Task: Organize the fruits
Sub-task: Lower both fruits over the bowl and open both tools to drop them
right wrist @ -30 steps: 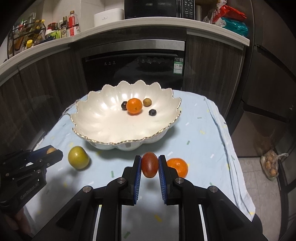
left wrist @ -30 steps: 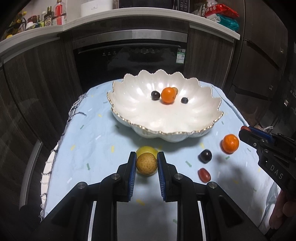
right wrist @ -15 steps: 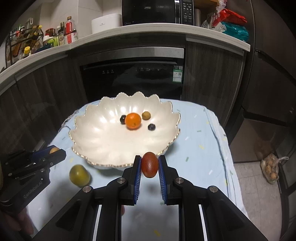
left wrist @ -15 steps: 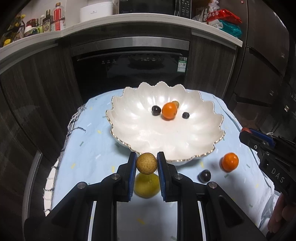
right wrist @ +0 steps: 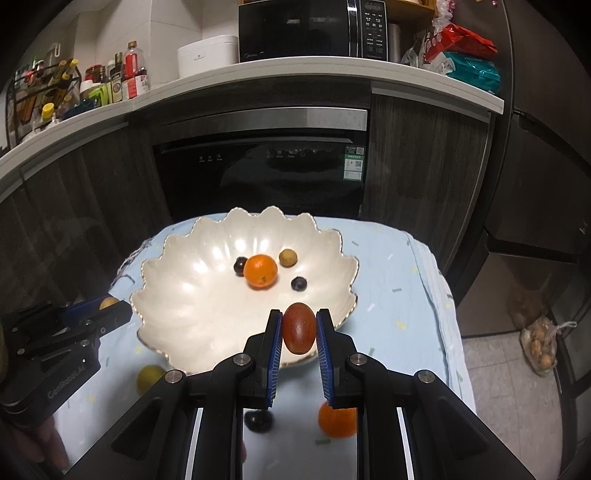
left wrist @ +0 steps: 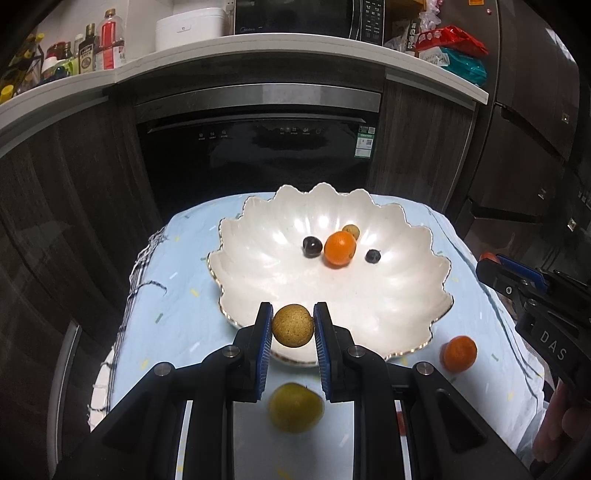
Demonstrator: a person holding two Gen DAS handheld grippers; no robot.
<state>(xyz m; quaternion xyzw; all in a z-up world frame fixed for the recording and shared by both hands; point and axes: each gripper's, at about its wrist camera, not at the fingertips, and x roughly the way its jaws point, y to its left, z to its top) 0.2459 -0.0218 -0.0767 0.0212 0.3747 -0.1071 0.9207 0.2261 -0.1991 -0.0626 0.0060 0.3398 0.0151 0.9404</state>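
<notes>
A white scalloped bowl [left wrist: 266, 258] [right wrist: 192, 295] stands on the light blue cloth. It holds an orange [left wrist: 340, 248] [right wrist: 260, 271], a small tan fruit [right wrist: 287, 257] and two dark berries [left wrist: 312, 246] [left wrist: 373, 256]. My left gripper [left wrist: 293, 325] is shut on a round tan fruit [left wrist: 293, 325], held above the bowl's near rim. My right gripper [right wrist: 298, 328] is shut on a dark red oval fruit [right wrist: 298, 328], also above the near rim. A yellow-green fruit [left wrist: 295, 407] [right wrist: 149, 378], an orange [left wrist: 460, 353] [right wrist: 338, 420] and a dark berry [right wrist: 257, 419] lie on the cloth.
The cloth-covered table [left wrist: 177, 266] ends close behind the bowl, facing a dark dishwasher front [left wrist: 258, 155]. A counter above carries bottles [right wrist: 110, 81] and a microwave [right wrist: 314, 29]. A bag lies on the floor at the right [right wrist: 541, 347].
Both grippers have risen and moved forward with their fruits, from low over the cloth to above the bowl's near rim. The loose fruits on the cloth now lie beneath and behind the fingers.
</notes>
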